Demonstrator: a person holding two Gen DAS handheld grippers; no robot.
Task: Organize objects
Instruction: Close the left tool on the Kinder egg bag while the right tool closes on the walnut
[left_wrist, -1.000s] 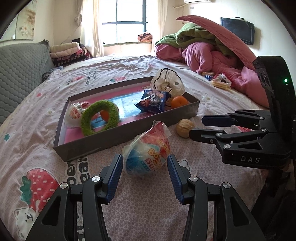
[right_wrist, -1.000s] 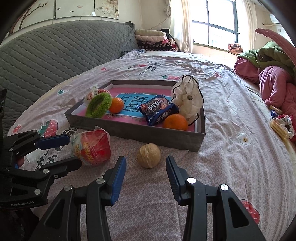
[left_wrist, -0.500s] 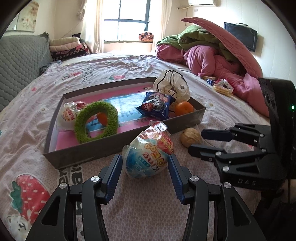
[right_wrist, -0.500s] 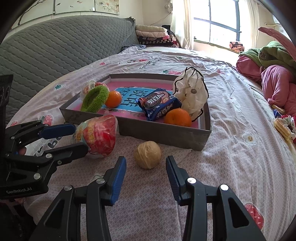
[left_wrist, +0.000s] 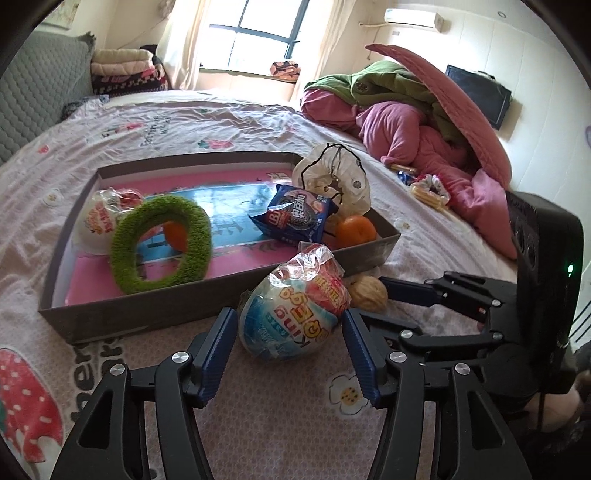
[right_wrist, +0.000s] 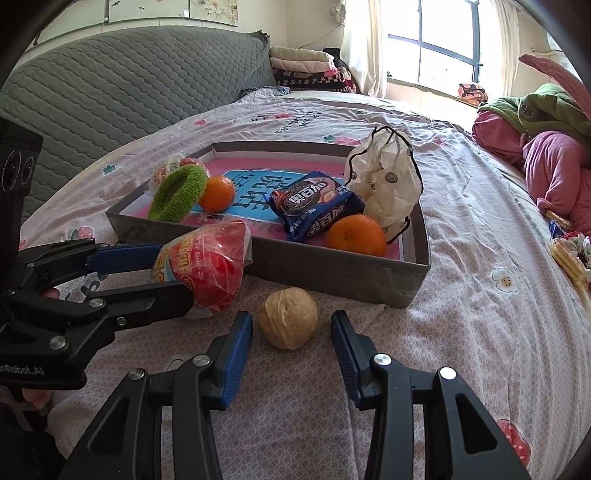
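A plastic-wrapped toy egg (left_wrist: 295, 310), red and blue, lies on the bedspread against the front wall of the grey tray (left_wrist: 129, 314). It sits between the fingers of my left gripper (left_wrist: 288, 343), whose jaws are opening, with a gap at each pad. A walnut (right_wrist: 288, 323) lies between the tips of my open right gripper (right_wrist: 290, 332), untouched. From the right wrist the egg (right_wrist: 210, 266) shows between the left gripper's fingers (right_wrist: 166, 275). The tray (right_wrist: 332, 280) holds a green fuzzy ring (left_wrist: 162, 243), two oranges (right_wrist: 356, 234), a blue cookie pack (right_wrist: 314, 203), a white pouch (right_wrist: 384, 184) and another wrapped egg (left_wrist: 98, 221).
Pink and green bedding (left_wrist: 424, 122) is heaped at the far right of the bed. A grey quilted headboard (right_wrist: 110, 92) runs along the left. Loose snack wrappers (left_wrist: 430, 190) lie on the spread right of the tray. Folded blankets (right_wrist: 303, 62) are stacked by the window.
My left gripper has moved forward until the wrapped egg sits between its fingers, and its jaws have widened. The right gripper has crept slightly nearer the walnut, its opening unchanged.
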